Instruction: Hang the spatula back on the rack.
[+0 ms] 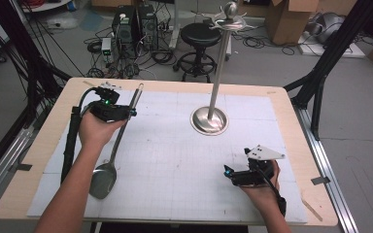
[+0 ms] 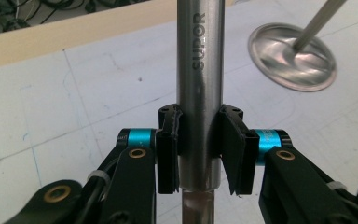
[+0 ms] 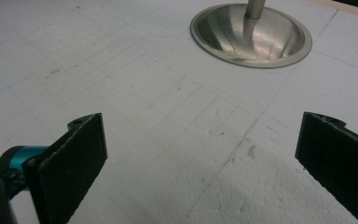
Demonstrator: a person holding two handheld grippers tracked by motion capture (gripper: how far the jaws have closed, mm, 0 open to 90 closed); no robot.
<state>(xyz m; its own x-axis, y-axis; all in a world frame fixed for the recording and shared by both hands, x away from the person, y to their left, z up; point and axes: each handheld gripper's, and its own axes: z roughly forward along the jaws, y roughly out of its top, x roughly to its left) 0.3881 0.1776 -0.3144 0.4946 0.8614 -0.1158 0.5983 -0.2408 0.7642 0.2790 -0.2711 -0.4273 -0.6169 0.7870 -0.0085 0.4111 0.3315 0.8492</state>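
Grey floor, computer towers, a black stool and cardboard boxes lie behind the worktop (image 1: 39, 145), a pale wooden board under a white gridded sheet; high view: left gripper (image 1: 126, 112) sits at the far left of the sheet, jaws clamped on the handle of a long steel spoon (image 1: 110, 160); spoon's long axis runs from the handle tip at the far edge back toward the person, bowl lowest, near the front left of the sheet, whether touching it I cannot tell; a steel stand (image 1: 210, 119) with round base, upright pole and hook arms at its top is right of the spoon, well apart; right gripper (image 1: 229, 171) rests low at the near right, jaws pointing left; left hand is plainly the nearer to the spoon, right hand nearer the stand base.

Left gripper view: jaws pinch the cylindrical spoon handle (image 2: 199, 93), pads pressed on either side, handle running straight up between them and marked SUPOR; stand base (image 2: 292, 58) lies ahead and to the right on the sheet.

Right gripper view: jaws spread wide, nothing between them; gridded sheet below, scuffed; stand base (image 3: 251, 35) straight ahead, slightly right, apart from the jaws.

Judgement: coming move likely turns on carrying the handle tip rightward and up toward the stand's hooks.
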